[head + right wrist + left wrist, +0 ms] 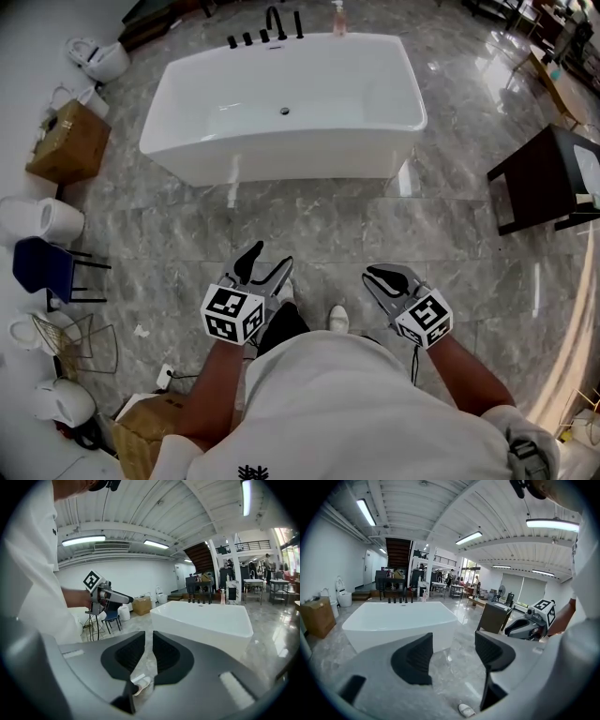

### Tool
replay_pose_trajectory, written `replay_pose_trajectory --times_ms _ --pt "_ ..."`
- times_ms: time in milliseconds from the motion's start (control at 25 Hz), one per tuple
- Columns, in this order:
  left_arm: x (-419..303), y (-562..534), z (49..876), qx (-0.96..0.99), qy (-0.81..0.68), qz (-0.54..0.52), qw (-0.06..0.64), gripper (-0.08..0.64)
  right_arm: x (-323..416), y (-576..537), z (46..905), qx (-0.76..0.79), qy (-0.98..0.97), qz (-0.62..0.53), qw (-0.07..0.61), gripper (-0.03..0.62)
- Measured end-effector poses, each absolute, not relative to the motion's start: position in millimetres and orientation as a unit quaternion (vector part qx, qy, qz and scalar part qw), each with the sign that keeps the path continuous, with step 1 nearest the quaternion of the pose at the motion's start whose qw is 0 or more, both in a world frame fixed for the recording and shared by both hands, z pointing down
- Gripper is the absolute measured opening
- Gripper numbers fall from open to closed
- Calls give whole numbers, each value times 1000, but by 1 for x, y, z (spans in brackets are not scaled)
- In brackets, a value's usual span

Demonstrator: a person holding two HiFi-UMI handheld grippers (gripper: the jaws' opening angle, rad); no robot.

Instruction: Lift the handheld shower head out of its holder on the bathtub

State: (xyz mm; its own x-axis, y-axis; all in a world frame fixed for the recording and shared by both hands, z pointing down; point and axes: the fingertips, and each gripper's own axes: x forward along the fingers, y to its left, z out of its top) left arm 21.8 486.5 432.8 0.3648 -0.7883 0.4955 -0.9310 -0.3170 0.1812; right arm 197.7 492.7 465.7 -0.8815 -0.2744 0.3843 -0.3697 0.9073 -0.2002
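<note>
Nothing done yet: the left gripper (270, 255) hangs with jaws wide apart and empty, the right gripper (378, 275) has its jaws drawn almost together on nothing, both well short of the bathtub (300, 161) across the floor (319, 234). The tub is empty, only its drain (284, 111) showing, and the handheld shower head (298, 24), which I take to be the tall black upright at the right end of the fittings (248, 38), sits in its holder on the far rim beside a pink bottle (337, 17). The walk over, the grip and the lift are all to come; the cardboard box (66, 141) off left hides its contents.
</note>
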Motion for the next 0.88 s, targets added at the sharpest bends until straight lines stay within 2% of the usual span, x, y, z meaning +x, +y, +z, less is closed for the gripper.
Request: replay_pose_trajectory --times_ms 280,880 --pt "-7 416 441 814 -517 152 218 287 172 432 469 210 -950 147 176 61" --pt "-133 251 442 859 -440 174 195 284 49 296 441 303 -927 133 177 57"
